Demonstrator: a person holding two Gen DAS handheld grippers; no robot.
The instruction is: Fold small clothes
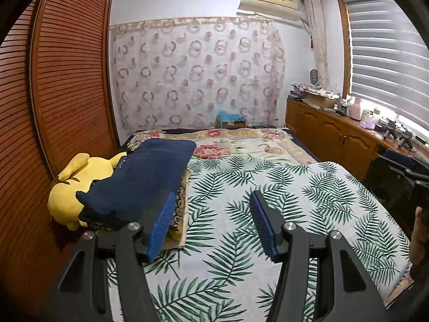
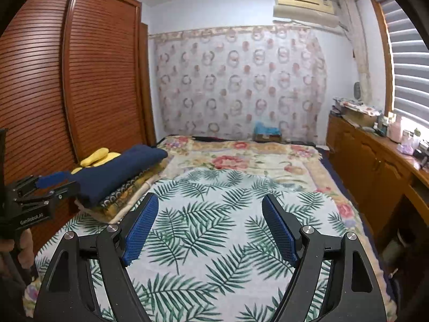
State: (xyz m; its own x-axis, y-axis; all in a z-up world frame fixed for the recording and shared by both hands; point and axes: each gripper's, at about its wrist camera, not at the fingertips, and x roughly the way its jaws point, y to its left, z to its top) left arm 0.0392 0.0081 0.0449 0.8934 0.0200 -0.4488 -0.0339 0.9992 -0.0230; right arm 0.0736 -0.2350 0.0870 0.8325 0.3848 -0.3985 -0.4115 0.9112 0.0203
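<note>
We take the bed (image 1: 268, 187) as our landmark. Both tools hang above its palm-leaf sheet (image 2: 214, 228): the left tool (image 1: 211, 228) has its blue pads spread apart with nothing between them, and the right tool (image 2: 209, 230) is released in the same way, empty.

The folded navy garment (image 1: 142, 177) lies at the left edge of the bed, on top of a stack of patterned folded cloths (image 2: 126, 198), and it partly covers a yellow plush toy (image 1: 69, 187) wedged between the bed and the slatted wooden wardrobe (image 1: 53, 94). In the right wrist view, the left tool's front reaches close to the near end of the navy garment; we cannot tell whether they touch.

Beyond the leaf sheet, a floral blanket (image 2: 241, 161) covers the far half of the bed. At the head of the bed hangs a curtain with a ring pattern (image 1: 195, 72), with a small box holding something blue (image 1: 230, 119) at its foot. Right of the bed runs a wooden counter (image 1: 335, 131) crowded with bottles and boxes under the window blind (image 1: 386, 53). An air conditioner (image 1: 270, 0) sits high above the head of the bed.

On the left tool's body, seen from the right wrist, we read "GenRobot.AI" (image 2: 31, 219).
</note>
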